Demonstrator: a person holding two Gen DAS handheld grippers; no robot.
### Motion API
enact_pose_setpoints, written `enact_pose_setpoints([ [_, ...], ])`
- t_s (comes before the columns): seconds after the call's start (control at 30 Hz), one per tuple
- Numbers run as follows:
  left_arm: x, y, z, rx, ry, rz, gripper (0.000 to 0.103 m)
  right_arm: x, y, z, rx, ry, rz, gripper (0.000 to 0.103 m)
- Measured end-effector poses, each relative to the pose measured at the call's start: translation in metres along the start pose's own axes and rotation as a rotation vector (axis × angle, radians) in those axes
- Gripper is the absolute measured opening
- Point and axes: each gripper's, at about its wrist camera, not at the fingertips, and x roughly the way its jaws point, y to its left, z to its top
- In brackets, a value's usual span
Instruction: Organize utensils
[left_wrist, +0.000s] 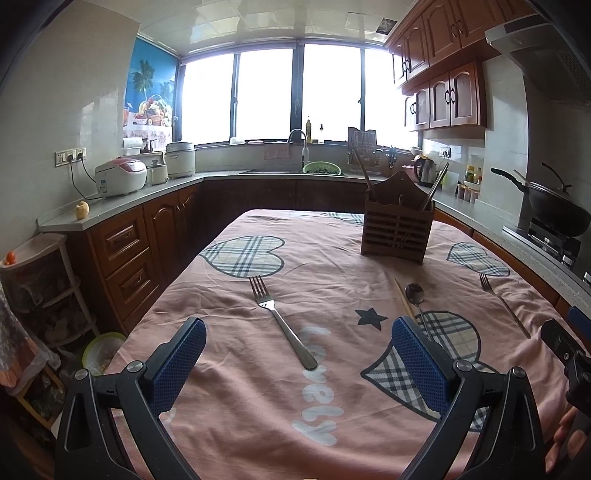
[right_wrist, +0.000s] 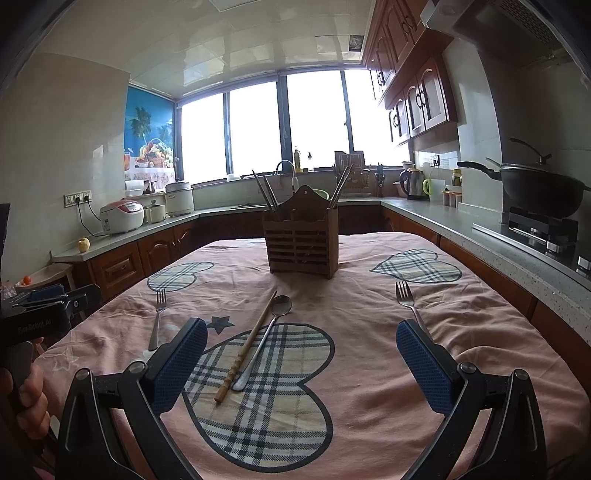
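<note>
A wooden slatted utensil holder (left_wrist: 397, 227) (right_wrist: 301, 242) stands at the far end of the pink tablecloth, with chopsticks sticking out of it. A steel fork (left_wrist: 282, 323) (right_wrist: 158, 319) lies just ahead of my left gripper (left_wrist: 299, 330), which is open above the cloth. A wooden chopstick (right_wrist: 246, 347) (left_wrist: 402, 301) and a steel spoon (right_wrist: 264, 339) (left_wrist: 417, 301) lie side by side on a plaid heart. A second fork (right_wrist: 408, 304) (left_wrist: 502, 302) lies near the right finger of my right gripper (right_wrist: 301, 332), also open and empty.
The table (right_wrist: 369, 369) sits inside a U-shaped kitchen counter (left_wrist: 147, 192). Rice cookers (left_wrist: 120, 175) stand at the left, a sink (left_wrist: 306, 168) under the window, a kettle (right_wrist: 415, 182) and a wok on the stove (right_wrist: 535, 192) at the right. A person's hand (right_wrist: 31, 398) holds the left gripper's handle.
</note>
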Motion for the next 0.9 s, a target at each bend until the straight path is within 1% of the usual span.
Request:
enact_pose_setpoints([
  [0.53,-0.009,-0.003,-0.002,0.02,-0.021,0.004,0.102,-0.008,-0.001,0.002,0.007,-0.033,0.011,0.103],
  [0.9,-0.012,-0.004,-0.002,0.022,-0.023,0.005,0.102,-0.009,-0.001,0.003,0.007,-0.036,0.013,0.103],
])
